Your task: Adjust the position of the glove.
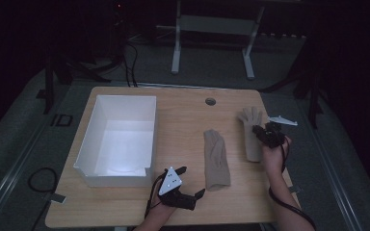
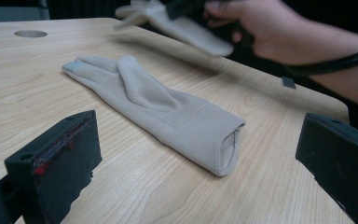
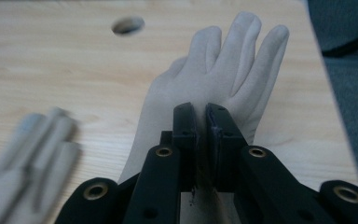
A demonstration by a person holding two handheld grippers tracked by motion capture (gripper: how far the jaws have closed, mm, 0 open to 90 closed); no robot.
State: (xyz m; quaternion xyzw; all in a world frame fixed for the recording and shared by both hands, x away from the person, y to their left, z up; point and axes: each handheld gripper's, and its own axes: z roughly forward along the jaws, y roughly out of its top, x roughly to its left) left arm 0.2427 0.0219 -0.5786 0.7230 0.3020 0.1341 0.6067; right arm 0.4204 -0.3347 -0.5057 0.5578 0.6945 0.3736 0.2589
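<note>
My right gripper [image 1: 262, 131] sits at the right side of the table [image 1: 183, 120], over the palm of the far glove [image 1: 250, 130]. Looking along its jaws in the right gripper view, the right gripper [image 3: 200, 116] has them drawn together until they almost meet, pinching a fold of the far glove's [image 3: 223, 70] fabric between the pads. The fingers of that glove spread away from me toward the far edge, with the round cable hole [image 3: 127, 25] off to their left. In the left gripper view the same glove [image 2: 182, 28] looks blurred and raised off the wood at the cuff end (hard to say how much of it still rests on the table).

The second glove, the near glove [image 1: 216, 159], lies flat near the middle of the table, fingers pointing far and cuff toward me. It is well apart from the pinched one and touched by nothing.

My left gripper [image 1: 190, 185] rests at the near edge, just left of the near glove's cuff. Its jaws stand wide apart with nothing between them; in the left gripper view the near glove [image 2: 168, 112] lies beyond the left gripper [image 2: 200, 154], clear of both pads.

A white bin [image 1: 118, 139] stands on the left half of the table, open side up.
</note>
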